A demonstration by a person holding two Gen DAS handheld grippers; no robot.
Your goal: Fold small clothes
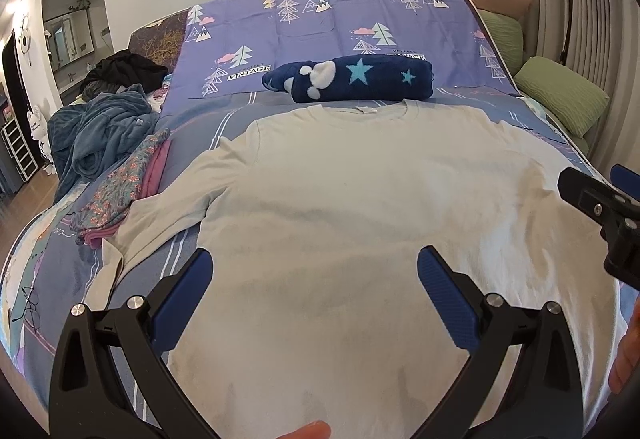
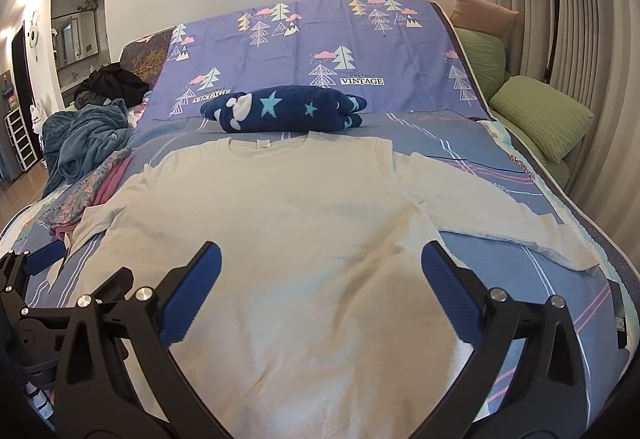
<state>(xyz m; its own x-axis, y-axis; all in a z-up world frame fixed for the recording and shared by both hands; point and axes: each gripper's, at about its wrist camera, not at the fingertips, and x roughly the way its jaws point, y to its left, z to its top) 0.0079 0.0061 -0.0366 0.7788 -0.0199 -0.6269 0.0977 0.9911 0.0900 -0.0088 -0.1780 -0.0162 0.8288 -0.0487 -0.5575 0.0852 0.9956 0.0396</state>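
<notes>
Your left gripper (image 1: 314, 271) hovers over the near part of the white long-sleeved shirt (image 1: 360, 219), fingers spread wide with nothing between them, pointing toward the head of the bed (image 1: 60, 279). A fingertip of your own hand (image 1: 308, 431) shows at the very bottom edge of the left wrist view. Your right gripper (image 2: 320, 267) is held the same way, level and aimed forward, its blue pads (image 2: 192, 295) splayed wide and empty above the shirt's lower body. The two tools sit side by side: the right one shows at the right edge of the left view, the left one at the left edge of the right view.

The shirt lies flat, collar away from you, in the middle of the bed. Its right sleeve (image 2: 500, 215) stretches out toward the right edge of the bed; its left sleeve (image 1: 160, 215) runs down toward the left edge, ending beside a folded floral garment (image 1: 120, 187).

Just beyond the collar lies a rolled navy blanket with stars (image 1: 356, 79), resting on the purple tree-print cover (image 1: 340, 23). Near the far left corner, a teal blanket (image 1: 96, 131) and a dark heap of clothes (image 1: 124, 69) are piled. Green pillows (image 1: 560, 95) line the right edge
</notes>
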